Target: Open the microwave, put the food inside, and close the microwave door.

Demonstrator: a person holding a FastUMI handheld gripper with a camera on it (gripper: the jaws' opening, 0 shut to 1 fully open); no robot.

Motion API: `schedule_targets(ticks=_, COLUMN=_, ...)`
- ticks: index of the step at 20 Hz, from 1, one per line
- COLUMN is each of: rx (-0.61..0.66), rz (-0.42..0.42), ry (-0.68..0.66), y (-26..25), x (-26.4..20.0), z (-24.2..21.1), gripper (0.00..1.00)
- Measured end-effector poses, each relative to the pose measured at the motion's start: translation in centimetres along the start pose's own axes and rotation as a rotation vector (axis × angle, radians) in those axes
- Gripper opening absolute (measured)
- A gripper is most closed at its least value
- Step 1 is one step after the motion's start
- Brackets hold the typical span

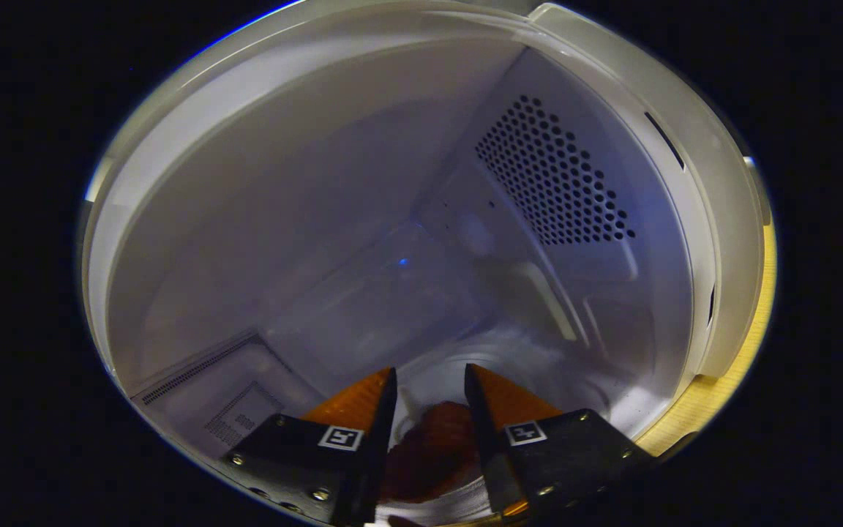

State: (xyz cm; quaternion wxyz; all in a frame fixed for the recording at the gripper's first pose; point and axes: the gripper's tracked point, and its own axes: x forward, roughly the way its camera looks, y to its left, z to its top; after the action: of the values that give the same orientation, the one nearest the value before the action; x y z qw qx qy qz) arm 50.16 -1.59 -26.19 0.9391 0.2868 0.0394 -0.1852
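My gripper (430,373) reaches into the open microwave (692,139), whose pale cavity lies all around and ahead of the fingers. A reddish-brown piece of food (432,448) fills the gap between my two fingers, and both press on its sides. Under it shows a white plate (421,395), just above the glass turntable (538,359) on the cavity floor. How the food rests on the plate is hidden by the fingers.
A perforated vent panel (553,176) covers one side wall beyond the right finger. The back wall (304,219) is plain and some way off. A strip of wooden tabletop (729,380) shows outside the microwave's front frame.
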Motion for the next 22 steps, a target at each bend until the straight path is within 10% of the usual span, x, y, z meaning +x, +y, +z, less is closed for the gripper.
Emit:
schedule_targets(ticks=5, rx=-0.153, rz=-0.027, ry=-0.041, y=-1.1, x=-1.2, z=0.8, gripper=0.94)
schedule_targets(ticks=14, rx=-0.385, rz=0.108, ry=-0.056, y=2.3, x=-9.9, z=2.6, gripper=0.94)
schedule_targets(ticks=22, rx=-0.481, rz=0.426, ry=0.01, y=5.7, x=-28.8, z=4.4, gripper=0.95)
